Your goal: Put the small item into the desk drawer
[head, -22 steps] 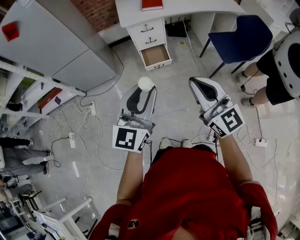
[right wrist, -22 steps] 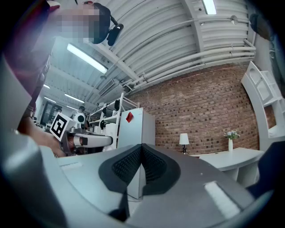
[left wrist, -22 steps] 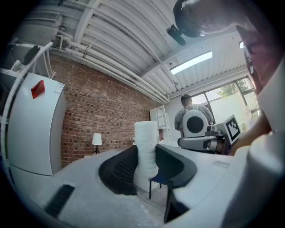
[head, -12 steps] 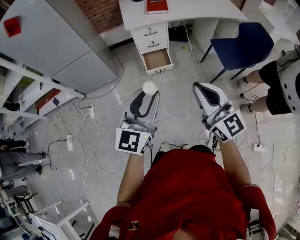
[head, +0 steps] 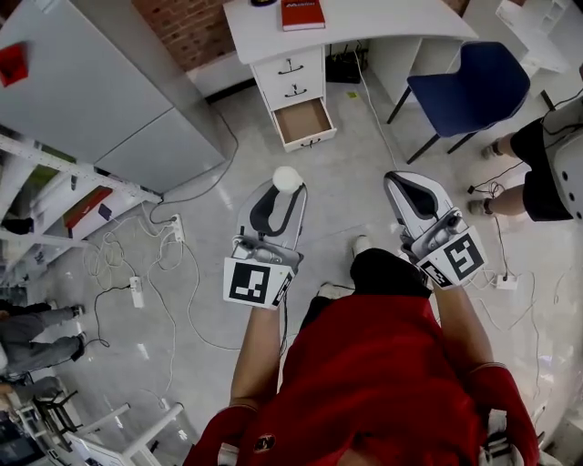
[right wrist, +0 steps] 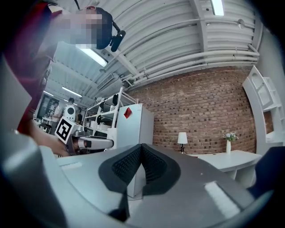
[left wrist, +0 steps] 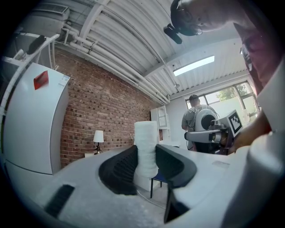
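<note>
**Out on the floor, short of the desk [head: 364, 20] — roll [head: 287, 178] pinched in the left gripper [head: 283, 191]**

The person stands facing the desk with both grippers held out level. The left gripper's dark pads [left wrist: 120, 169] press on the lower part of the roll, one on each side. The roll stands upright between them, with most of its length above the pads. The right gripper [head: 402, 181] carries nothing, and its pads meet tip to tip. The bottom drawer [head: 303, 119] is pulled out, well apart from the roll, and I can see nothing inside it.

The roll is white with a pebbled surface, like foam or wadded sheet. I'd judge it light and soft, and not slippery against those ribbed pads. A hard squeeze would more likely dent it than break it, so a gentle pinch should hold it. The grip sits low on its side, so the tall end could tip if the gripper swings — a hold nearer the middle would be steadier. Being so light, it may bounce or roll if released from high above the drawer.
</note>
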The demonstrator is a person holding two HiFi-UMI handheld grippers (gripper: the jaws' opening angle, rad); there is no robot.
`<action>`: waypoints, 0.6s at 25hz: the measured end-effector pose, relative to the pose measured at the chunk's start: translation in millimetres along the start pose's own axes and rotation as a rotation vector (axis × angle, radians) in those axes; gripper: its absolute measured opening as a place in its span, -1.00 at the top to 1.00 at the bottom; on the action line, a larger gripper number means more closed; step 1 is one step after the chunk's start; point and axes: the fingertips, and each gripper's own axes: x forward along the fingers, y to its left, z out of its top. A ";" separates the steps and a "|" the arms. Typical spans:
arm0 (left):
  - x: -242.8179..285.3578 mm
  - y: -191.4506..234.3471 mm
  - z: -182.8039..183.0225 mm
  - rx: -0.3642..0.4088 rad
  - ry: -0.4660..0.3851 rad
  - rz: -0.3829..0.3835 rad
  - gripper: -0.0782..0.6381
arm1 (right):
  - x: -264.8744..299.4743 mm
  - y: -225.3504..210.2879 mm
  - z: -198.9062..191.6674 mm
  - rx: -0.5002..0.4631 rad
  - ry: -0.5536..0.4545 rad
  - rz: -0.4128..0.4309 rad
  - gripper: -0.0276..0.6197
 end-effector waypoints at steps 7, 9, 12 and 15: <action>44.3 31.6 -12.8 0.019 0.026 0.028 0.42 | 39.8 -53.5 -18.2 -0.010 -0.013 0.016 0.88; 68.5 44.7 -19.8 0.028 0.038 0.036 0.42 | 60.5 -79.0 -26.3 -0.011 -0.022 0.032 0.88; 115.0 70.2 -31.5 0.033 0.062 0.057 0.43 | 99.2 -124.0 -39.4 -0.006 -0.027 0.066 0.88; 165.8 93.1 -44.6 0.038 0.084 0.068 0.42 | 134.3 -170.7 -50.3 -0.002 -0.024 0.093 0.88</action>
